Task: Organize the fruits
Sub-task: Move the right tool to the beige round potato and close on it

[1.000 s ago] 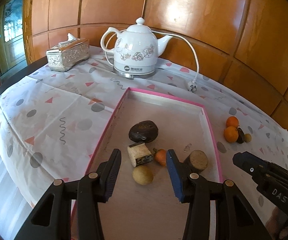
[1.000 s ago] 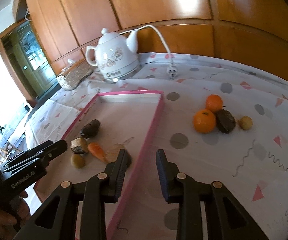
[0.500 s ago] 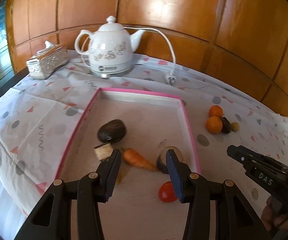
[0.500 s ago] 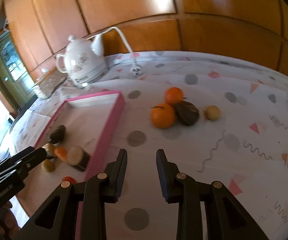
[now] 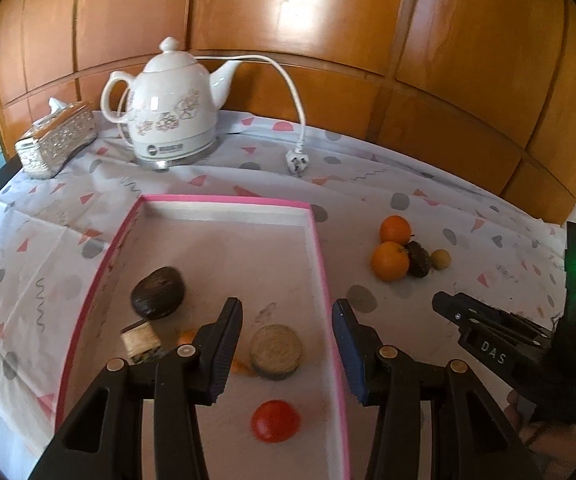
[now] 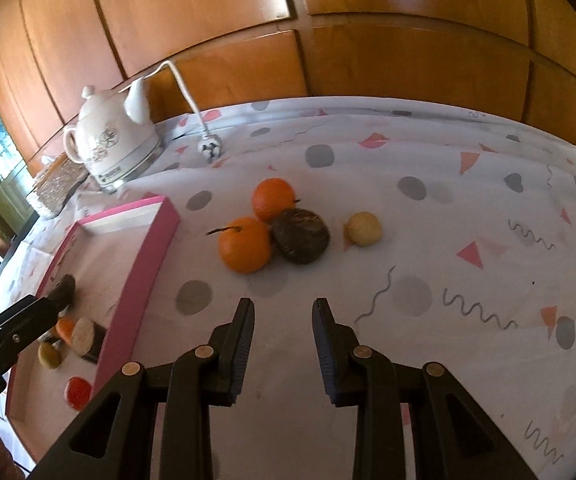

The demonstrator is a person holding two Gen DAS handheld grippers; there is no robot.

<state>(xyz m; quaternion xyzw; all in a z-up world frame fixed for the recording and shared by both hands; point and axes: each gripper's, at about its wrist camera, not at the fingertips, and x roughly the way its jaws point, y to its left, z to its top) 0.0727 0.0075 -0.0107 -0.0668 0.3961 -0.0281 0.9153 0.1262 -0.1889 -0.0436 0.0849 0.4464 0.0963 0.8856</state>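
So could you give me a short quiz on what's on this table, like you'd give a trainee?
1. How many oranges lie on the tablecloth, outside the pink tray? A one, B two, C four.
2. True or false: the plug of the white kettle lies loose on the tablecloth.
3. Fill in: the red round fruit lies ____ the pink tray.

Key: 1 B. 2 true. 3 inside.
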